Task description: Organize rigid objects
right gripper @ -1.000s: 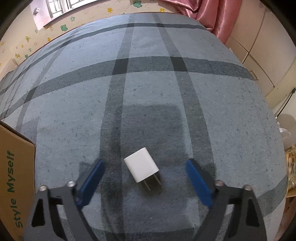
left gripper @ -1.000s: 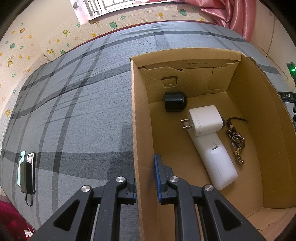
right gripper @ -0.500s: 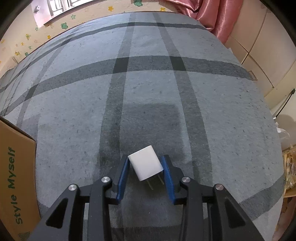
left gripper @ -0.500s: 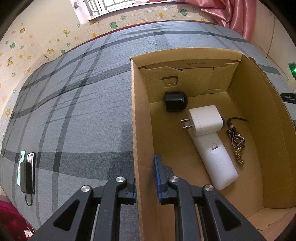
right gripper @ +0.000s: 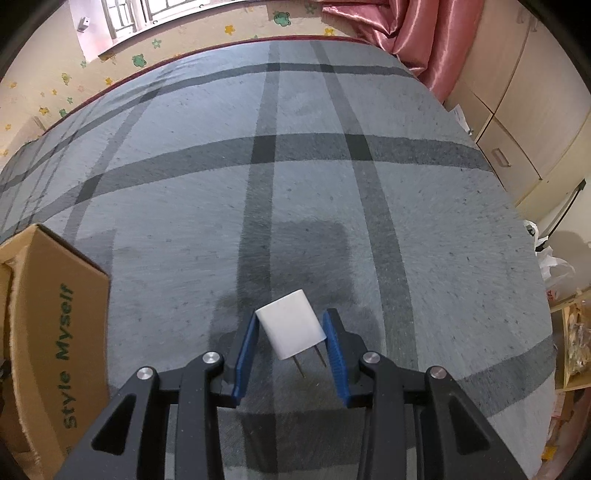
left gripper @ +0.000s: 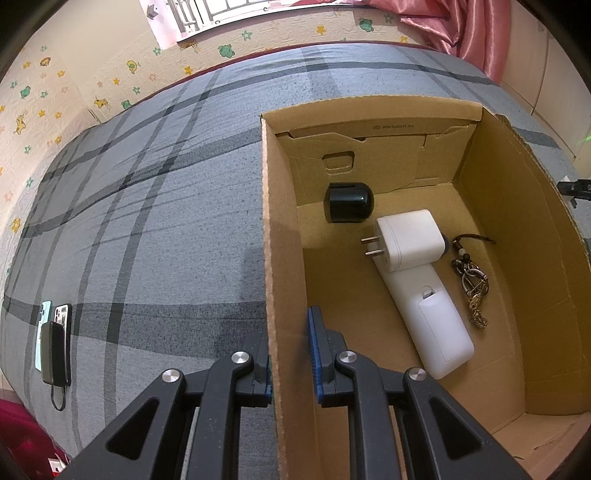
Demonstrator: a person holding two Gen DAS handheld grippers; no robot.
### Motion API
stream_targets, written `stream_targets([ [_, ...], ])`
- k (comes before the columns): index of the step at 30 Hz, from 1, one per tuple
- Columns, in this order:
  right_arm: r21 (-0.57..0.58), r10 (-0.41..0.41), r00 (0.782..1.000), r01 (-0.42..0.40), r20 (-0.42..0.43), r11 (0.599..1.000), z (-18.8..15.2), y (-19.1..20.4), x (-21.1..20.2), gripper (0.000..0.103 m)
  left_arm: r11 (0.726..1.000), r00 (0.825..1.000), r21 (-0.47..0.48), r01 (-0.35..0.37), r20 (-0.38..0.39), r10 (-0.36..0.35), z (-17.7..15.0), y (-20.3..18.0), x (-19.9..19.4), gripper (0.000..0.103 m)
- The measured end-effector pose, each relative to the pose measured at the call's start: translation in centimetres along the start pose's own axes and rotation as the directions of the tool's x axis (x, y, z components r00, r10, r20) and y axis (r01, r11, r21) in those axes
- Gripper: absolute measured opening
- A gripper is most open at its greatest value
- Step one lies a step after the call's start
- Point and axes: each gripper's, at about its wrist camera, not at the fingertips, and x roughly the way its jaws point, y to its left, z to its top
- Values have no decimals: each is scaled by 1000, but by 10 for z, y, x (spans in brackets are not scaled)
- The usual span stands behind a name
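My right gripper (right gripper: 290, 325) is shut on a small white plug charger (right gripper: 291, 328), its two prongs pointing back toward the camera, held a little above the grey plaid bedcover (right gripper: 314, 184). My left gripper (left gripper: 290, 332) is shut on the left wall of an open cardboard box (left gripper: 269, 240). Inside the box lie a black rounded cap-shaped object (left gripper: 349, 202), a larger white plug adapter (left gripper: 410, 234) resting on a long white device (left gripper: 432, 314), and a metal keychain (left gripper: 472, 284). The same box (right gripper: 48, 314), printed "Style Myself", shows at the left edge of the right wrist view.
Two phones and a dark power bank with a cable (left gripper: 53, 339) lie at the bedcover's left edge. A pink curtain (right gripper: 399, 33) and cream cabinets (right gripper: 517, 129) stand beyond the bed on the right, with bags and clutter (right gripper: 565, 295) on the floor there.
The right gripper's jaws went from wide apart to closed on the small white charger, then lifted it off the bedcover. The left gripper stayed still on the box wall.
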Motion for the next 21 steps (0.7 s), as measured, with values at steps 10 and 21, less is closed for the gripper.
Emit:
stream_targets([
  [10,-16,0,1000,0,28,1000,-11,16,-33,38,1000,1000,-9,17,0,-17,0,4,0,15],
  [21,-33,3,999,-1,45,999,-25,35,-64,38,1000,1000,-3,8,6,-8,-1,1,-1,15],
])
